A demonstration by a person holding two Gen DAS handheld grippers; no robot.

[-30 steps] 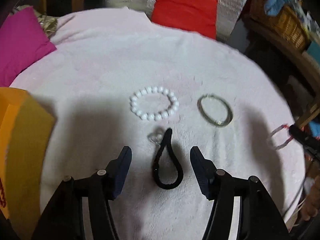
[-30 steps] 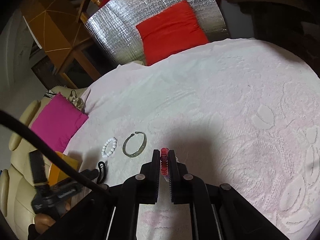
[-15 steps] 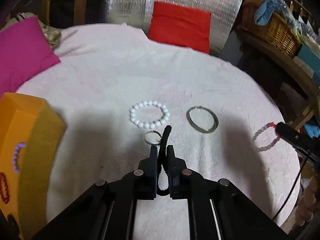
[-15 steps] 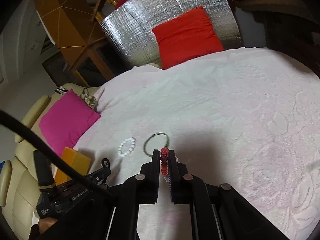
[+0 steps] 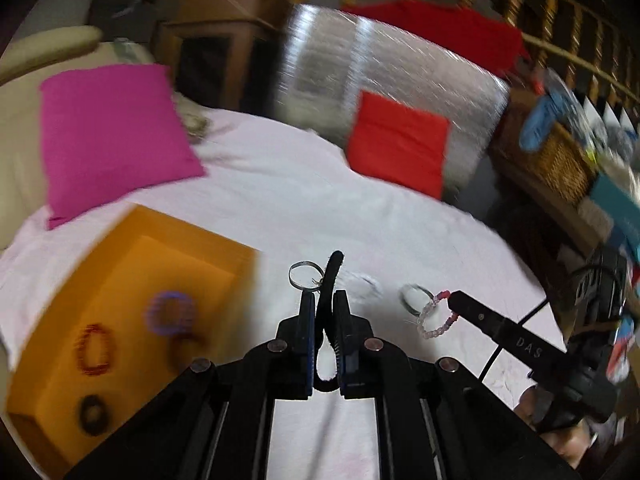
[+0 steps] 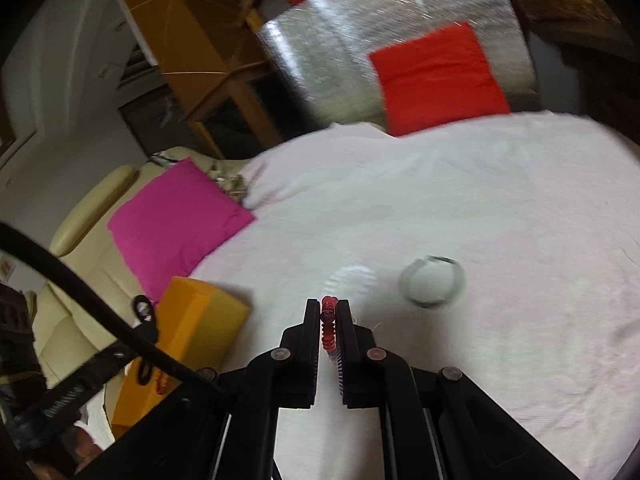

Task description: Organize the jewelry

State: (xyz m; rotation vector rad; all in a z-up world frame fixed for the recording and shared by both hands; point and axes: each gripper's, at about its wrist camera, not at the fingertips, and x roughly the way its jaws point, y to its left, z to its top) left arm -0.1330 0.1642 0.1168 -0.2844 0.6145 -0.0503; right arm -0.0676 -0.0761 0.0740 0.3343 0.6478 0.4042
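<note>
My left gripper (image 5: 324, 300) is shut on a black hair tie (image 5: 329, 280) with a small silver ring (image 5: 305, 275) hanging from it, lifted above the pink cloth just right of the open orange box (image 5: 192, 240). The box holds a purple bracelet (image 5: 171, 312), a red bracelet (image 5: 95, 350) and a black tie (image 5: 92, 415). My right gripper (image 6: 329, 307) is shut on a red and pink bead bracelet (image 6: 329, 324), which also shows in the left wrist view (image 5: 436, 316). A white bead bracelet (image 6: 352, 278) and a metal bangle (image 6: 433, 281) lie on the cloth.
A magenta cushion (image 5: 108, 136) lies at the table's far left and a red cushion (image 5: 398, 142) against a silver panel (image 5: 384, 64) at the back. A wicker basket (image 5: 560, 156) stands on a shelf at the right. The orange box also shows in the right wrist view (image 6: 192, 336).
My left gripper shut on the black hair tie, lifted it and swung left towards the orange box. My right gripper, still holding the bead bracelet, moved left over the cloth.
</note>
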